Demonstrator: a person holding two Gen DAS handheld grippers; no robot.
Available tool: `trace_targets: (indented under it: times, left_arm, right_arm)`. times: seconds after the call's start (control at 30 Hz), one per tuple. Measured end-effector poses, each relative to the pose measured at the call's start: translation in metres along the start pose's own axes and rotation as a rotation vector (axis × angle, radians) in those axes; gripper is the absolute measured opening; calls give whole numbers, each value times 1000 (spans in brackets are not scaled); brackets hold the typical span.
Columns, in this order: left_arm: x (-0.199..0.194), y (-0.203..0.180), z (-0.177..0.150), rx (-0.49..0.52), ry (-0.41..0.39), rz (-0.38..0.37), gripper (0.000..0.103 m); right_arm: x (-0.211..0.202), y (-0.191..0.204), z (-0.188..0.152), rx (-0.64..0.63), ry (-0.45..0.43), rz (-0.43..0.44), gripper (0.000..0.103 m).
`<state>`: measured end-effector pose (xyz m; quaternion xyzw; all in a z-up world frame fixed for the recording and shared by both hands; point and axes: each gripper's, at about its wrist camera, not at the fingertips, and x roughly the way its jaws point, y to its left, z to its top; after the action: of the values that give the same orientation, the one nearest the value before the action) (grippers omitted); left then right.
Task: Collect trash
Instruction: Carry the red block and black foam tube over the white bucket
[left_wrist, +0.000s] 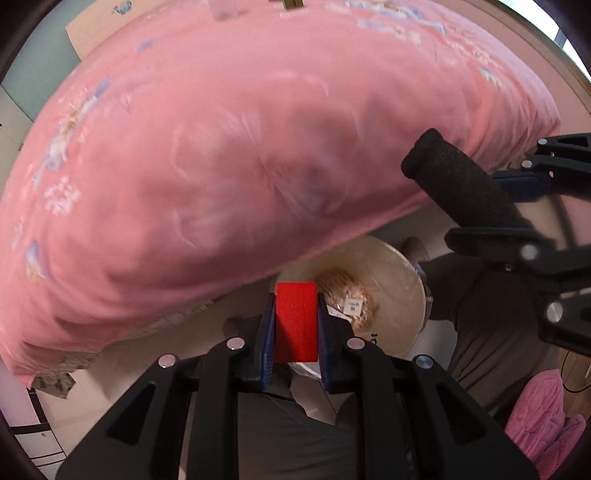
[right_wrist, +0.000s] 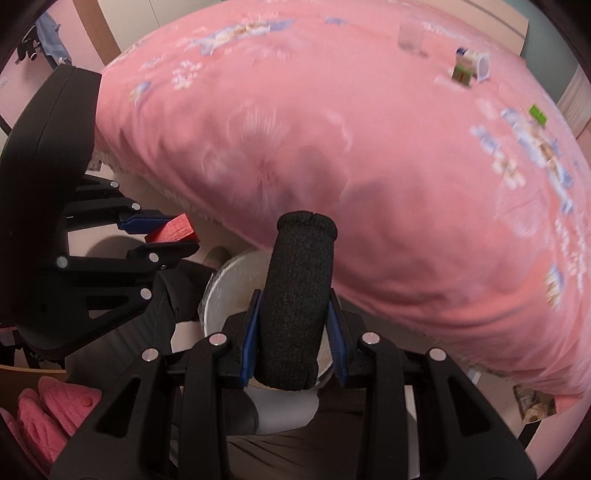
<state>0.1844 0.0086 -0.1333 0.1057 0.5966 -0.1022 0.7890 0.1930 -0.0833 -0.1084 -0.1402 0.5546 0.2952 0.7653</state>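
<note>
My left gripper (left_wrist: 296, 321) is shut on a red block (left_wrist: 296, 321), held over a round white bin (left_wrist: 399, 291) that has crumpled brown wrapping (left_wrist: 347, 299) inside. My right gripper (right_wrist: 295, 332) is shut on a black foam tube (right_wrist: 297, 295), held above the same bin (right_wrist: 229, 291). The right gripper also shows in the left wrist view (left_wrist: 524, 181) at the right with the tube (left_wrist: 454, 181). The left gripper with the red block (right_wrist: 170, 230) shows at the left of the right wrist view. Both grippers hang just off the edge of a pink bed.
The pink floral bedspread (left_wrist: 240, 147) fills most of both views. On it lie a clear cup (right_wrist: 410, 37), a small carton and white cup (right_wrist: 471, 68) and a green piece (right_wrist: 537, 112). A pink quilted cloth (left_wrist: 543, 417) lies at the lower right. The person's dark trousers (left_wrist: 491, 332) are near the bin.
</note>
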Motion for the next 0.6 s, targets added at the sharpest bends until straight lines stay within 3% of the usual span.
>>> trace_targets:
  times: [0.6]
  left_arm:
    - [102, -20, -24, -40, 177, -119, 22]
  right_arm:
    - [115, -2, -41, 80, 187, 102, 34]
